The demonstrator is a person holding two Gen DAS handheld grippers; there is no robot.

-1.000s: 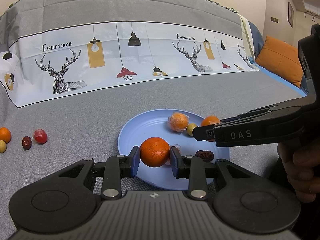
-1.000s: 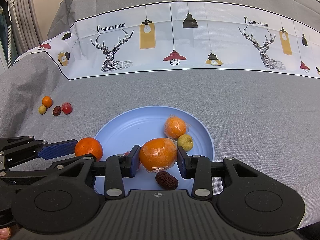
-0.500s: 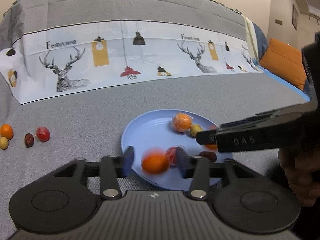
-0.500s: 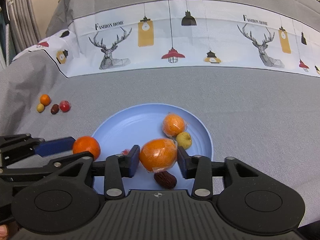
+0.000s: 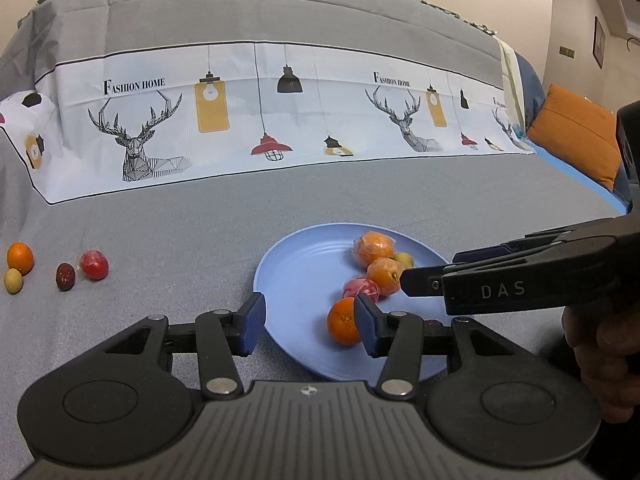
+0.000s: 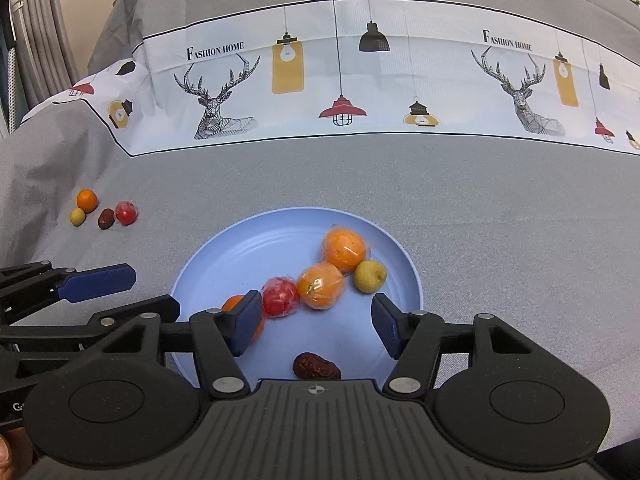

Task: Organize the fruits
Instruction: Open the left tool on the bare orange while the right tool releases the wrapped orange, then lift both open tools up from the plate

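Note:
A blue plate (image 5: 296, 280) (image 6: 256, 248) lies on the grey cloth. It holds two wrapped oranges (image 6: 344, 250) (image 6: 321, 285), a wrapped red fruit (image 6: 280, 296), a yellow-green fruit (image 6: 370, 276), a brown date (image 6: 316, 366) and a bare orange (image 5: 342, 322). My left gripper (image 5: 310, 326) is open and empty, with the bare orange beside its right finger. My right gripper (image 6: 314, 328) is open and empty above the plate's near part. It shows from the side in the left wrist view (image 5: 440, 276).
Several loose fruits lie on the cloth at the far left: an orange (image 5: 20, 258), a yellow-green fruit (image 5: 13, 280), a date (image 5: 65, 277) and a wrapped red fruit (image 5: 94, 265). An orange cushion (image 5: 576, 136) lies at the right. A patterned cloth band runs behind.
Both grippers opened. The left one let the bare orange drop onto the plate; the right one released its wrapped orange, which now lies beside the red fruit.

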